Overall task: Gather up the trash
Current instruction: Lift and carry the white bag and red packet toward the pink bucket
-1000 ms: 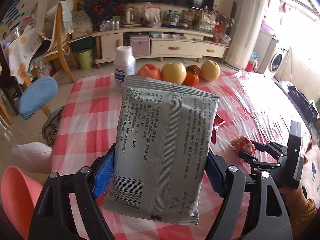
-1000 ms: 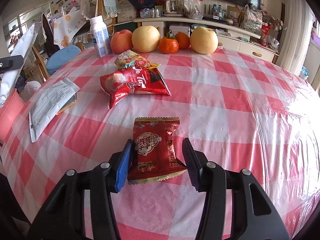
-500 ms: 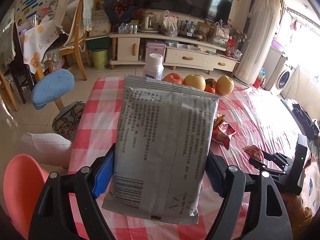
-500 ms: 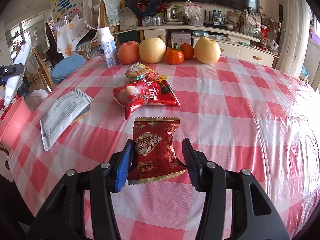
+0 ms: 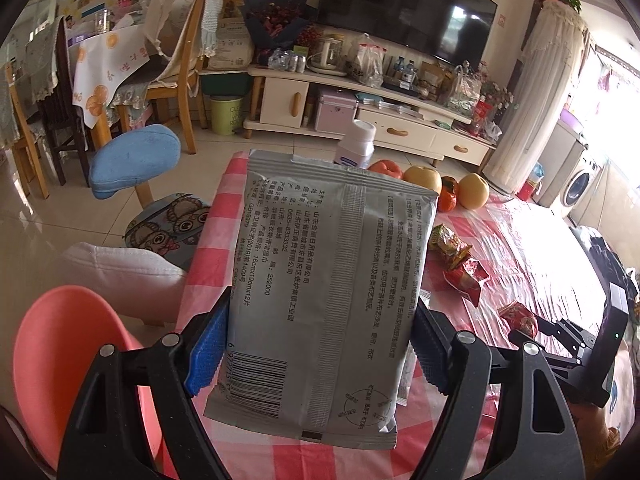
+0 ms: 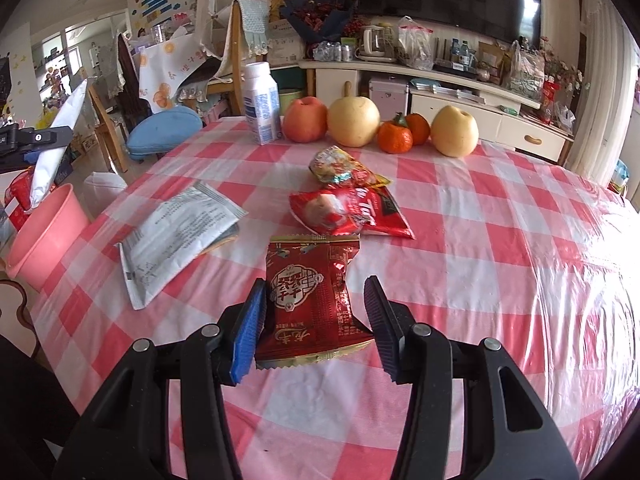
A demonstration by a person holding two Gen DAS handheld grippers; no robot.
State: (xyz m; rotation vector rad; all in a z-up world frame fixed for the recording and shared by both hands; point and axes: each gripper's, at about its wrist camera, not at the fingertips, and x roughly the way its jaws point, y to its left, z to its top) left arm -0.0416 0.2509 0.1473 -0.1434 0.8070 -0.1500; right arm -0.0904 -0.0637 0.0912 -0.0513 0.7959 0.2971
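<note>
While the left gripper (image 5: 320, 354) pinches the grey foil pouch (image 5: 324, 300) across its lower width, the pouch stands upright in the air at the 12 o'clock position of that view, above the table edge, with the pink bin (image 5: 60, 364) at 9 o'clock. Judged by its flat, unsagging face, the pouch is light and fairly stiff; the film is probably slick, so a hold low and across the full width suits it.

The right gripper (image 6: 316, 322) has its fingers spread on either side of the red snack wrapper (image 6: 312, 304), which lies flat on the checked tablecloth (image 6: 480, 248). The left pad sits close to the wrapper edge; the right pad stands clear. This wrapper appears thin, crinkly and nearly weightless. Close on its mid-section, not the crimped end.

More trash lies at 12 o'clock: a red chip bag (image 6: 352, 212) and a second grey pouch (image 6: 176, 236) at 10 o'clock.
</note>
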